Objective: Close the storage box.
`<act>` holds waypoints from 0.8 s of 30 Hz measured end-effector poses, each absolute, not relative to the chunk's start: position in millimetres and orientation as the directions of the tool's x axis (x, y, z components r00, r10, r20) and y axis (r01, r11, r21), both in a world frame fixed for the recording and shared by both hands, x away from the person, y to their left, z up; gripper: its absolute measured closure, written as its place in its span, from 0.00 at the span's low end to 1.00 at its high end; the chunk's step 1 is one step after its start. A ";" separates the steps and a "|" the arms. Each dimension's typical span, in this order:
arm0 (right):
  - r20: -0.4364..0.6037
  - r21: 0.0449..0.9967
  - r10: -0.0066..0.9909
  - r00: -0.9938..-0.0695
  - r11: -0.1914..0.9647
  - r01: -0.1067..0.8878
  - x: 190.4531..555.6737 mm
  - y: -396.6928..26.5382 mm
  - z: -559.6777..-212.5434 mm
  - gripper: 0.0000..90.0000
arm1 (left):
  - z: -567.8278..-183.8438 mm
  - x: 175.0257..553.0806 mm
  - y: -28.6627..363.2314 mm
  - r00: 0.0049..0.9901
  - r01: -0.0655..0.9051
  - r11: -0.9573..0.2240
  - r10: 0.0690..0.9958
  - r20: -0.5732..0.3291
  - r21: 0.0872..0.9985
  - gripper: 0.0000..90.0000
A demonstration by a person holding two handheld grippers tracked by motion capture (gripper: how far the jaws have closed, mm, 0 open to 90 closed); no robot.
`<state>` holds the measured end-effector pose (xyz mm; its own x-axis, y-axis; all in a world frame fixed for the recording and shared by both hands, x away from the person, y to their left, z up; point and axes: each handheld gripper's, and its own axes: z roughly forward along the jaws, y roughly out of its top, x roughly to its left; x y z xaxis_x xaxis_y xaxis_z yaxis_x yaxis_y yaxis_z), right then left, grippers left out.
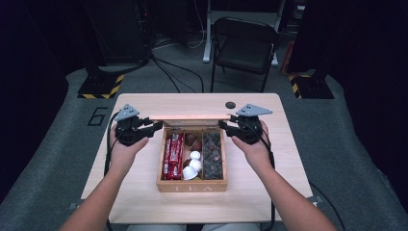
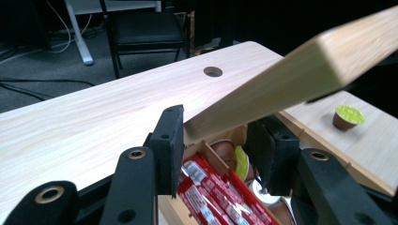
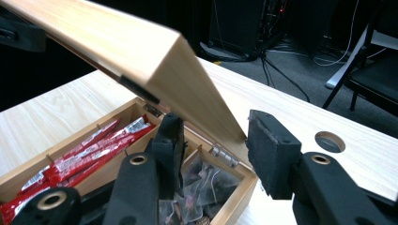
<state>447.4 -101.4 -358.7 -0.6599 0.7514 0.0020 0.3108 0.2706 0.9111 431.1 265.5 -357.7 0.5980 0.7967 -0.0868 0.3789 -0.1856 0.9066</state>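
Tabletop, raised box lid [image 1: 188,117] between unclenched left gripper [image 1: 155,126] and right gripper [image 1: 225,125].

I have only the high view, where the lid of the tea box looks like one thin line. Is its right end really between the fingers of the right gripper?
Observer: Yes, the end of the lid sits between the fingers of the right gripper. Whether they press it, I cannot tell.
Operator: What joins the lid to the box?
Observer: A small metal hinge on the back wall of the box.
Operator: And the left end?
Observer: Its corner lies between the fingers of the left gripper.
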 end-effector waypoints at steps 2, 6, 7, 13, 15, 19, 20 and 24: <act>0.000 0.912 0.750 -0.662 0.271 0.308 443.7 -101.8 -361.5 0.63 | -357.7 425.4 265.2 0.602 0.371 -0.194 0.795 -0.076 0.908 0.63; -0.005 0.912 0.746 -0.666 0.277 0.303 439.2 -102.3 -364.9 0.62 | -358.5 414.4 267.0 0.615 0.360 -0.199 0.786 -0.071 0.912 0.63; 0.001 0.910 0.744 -0.668 0.276 0.309 437.4 -102.5 -365.9 0.62 | -358.6 412.6 267.1 0.616 0.359 -0.200 0.785 -0.070 0.912 0.63; -0.008 0.913 0.732 -0.681 0.283 0.294 427.4 -103.3 -369.4 0.57 | -362.0 397.9 268.2 0.632 0.346 -0.217 0.773 -0.056 0.913 0.62; -0.006 0.915 0.731 -0.682 0.279 0.291 421.7 -103.1 -371.4 0.56 | -365.5 393.1 268.3 0.635 0.345 -0.219 0.770 -0.056 0.913 0.62; -0.029 0.918 0.722 -0.692 0.293 0.267 410.9 -104.4 -377.7 0.56 | -375.5 384.9 269.1 0.638 0.343 -0.212 0.767 -0.061 0.915 0.61; -0.028 0.919 0.723 -0.690 0.290 0.267 408.5 -104.7 -379.8 0.56 | -378.3 383.0 269.3 0.638 0.345 -0.205 0.767 -0.068 0.916 0.61; -0.012 0.919 0.716 -0.698 0.283 0.275 400.1 -107.1 -389.7 0.55 | -388.7 377.3 271.1 0.641 0.366 -0.193 0.762 -0.096 0.911 0.61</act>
